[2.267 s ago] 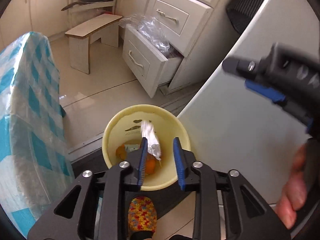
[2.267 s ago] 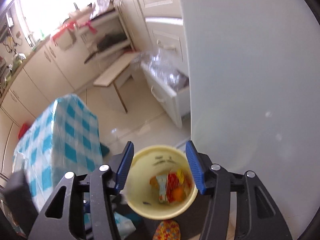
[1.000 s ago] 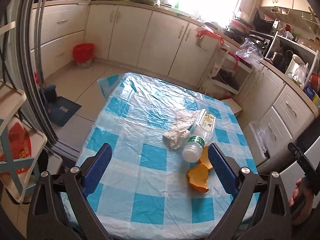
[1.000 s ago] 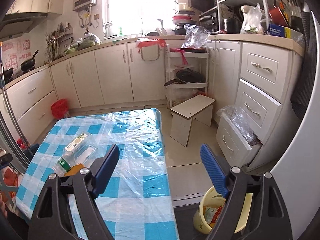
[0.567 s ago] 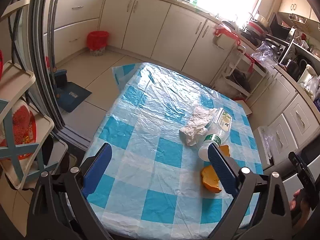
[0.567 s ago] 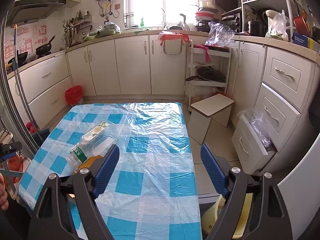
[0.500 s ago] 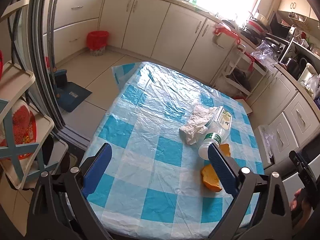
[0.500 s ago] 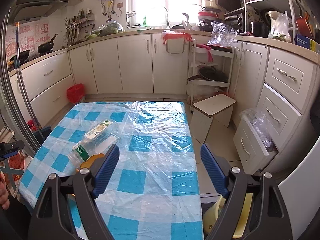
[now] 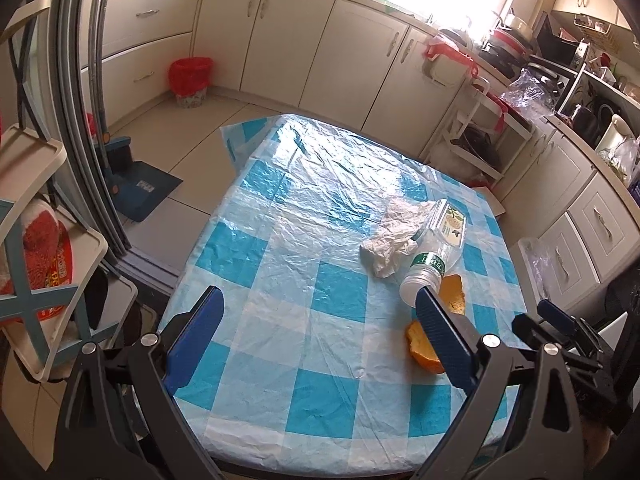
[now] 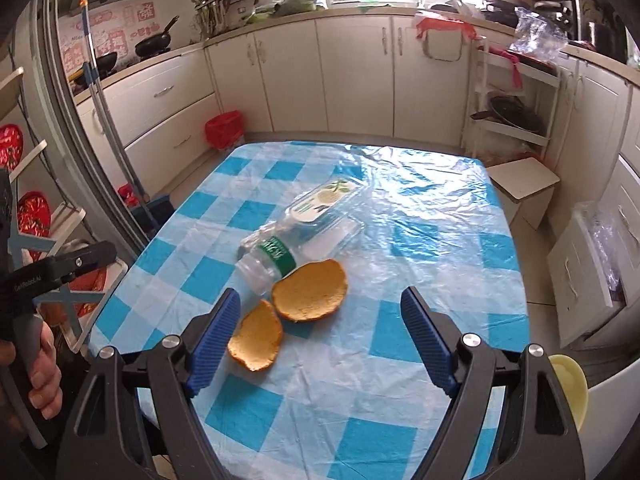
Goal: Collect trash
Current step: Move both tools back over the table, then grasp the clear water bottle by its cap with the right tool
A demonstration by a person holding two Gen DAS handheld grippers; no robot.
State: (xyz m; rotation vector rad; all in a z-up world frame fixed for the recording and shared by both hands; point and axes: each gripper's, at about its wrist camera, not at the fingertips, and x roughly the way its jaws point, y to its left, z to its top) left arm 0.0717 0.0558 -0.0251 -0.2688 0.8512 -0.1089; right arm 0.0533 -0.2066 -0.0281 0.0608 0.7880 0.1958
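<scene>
Blue-checked plastic covers the table (image 9: 280,320); both grippers hover above its near edge, left gripper (image 9: 316,332) and right gripper (image 10: 320,336) spread wide, empty. Toward the right edge lie 2 orange peels (image 10: 310,290), a clear bottle (image 10: 304,232) and crumpled tissue (image 9: 392,240), touching.

Home kitchen: cream cabinets (image 10: 352,76), pans (image 10: 154,44), checked table (image 10: 400,240).

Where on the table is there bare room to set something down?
Free: the table's half left of the tissue, and in the right view the strip right of the peels. Crowded: tissue, bottle and peels cluster together, touching.
</scene>
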